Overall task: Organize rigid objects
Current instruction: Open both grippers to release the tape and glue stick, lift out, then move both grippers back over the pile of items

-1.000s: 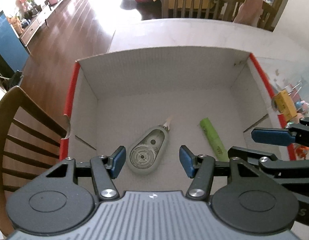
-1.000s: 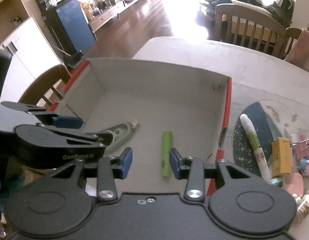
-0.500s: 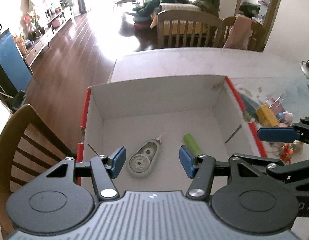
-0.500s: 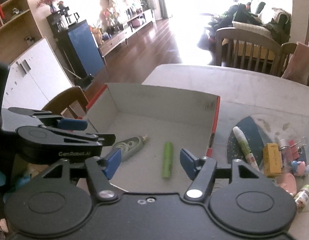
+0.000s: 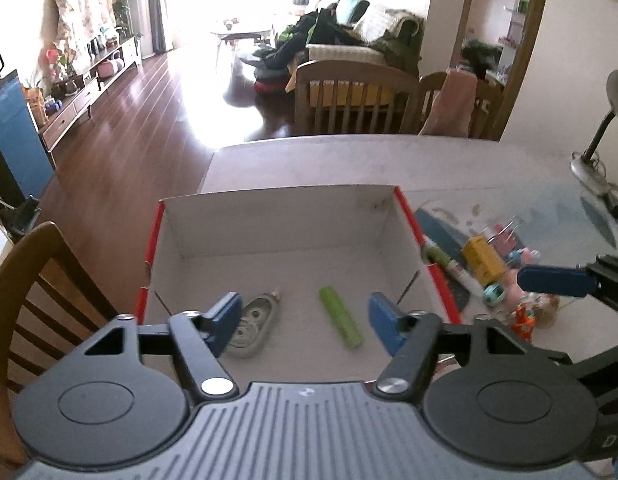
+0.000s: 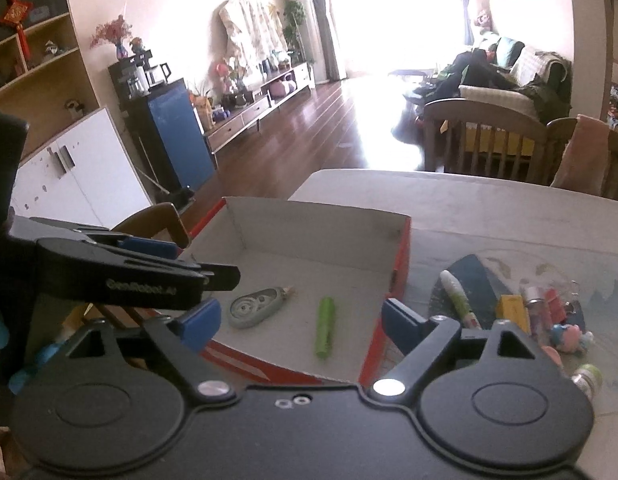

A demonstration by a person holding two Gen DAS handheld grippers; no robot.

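Both claws, left gripper and right gripper, have risen, jaws just widened, empty; green tube and tape roller lie below in the box.

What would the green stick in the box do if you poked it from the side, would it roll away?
The green stick looks round and smooth, lying flat on the box floor, so a sideways poke would probably roll it. It looks stiff, so it likely won't bend when picked up. Its smooth sides might slip a little between the pads.
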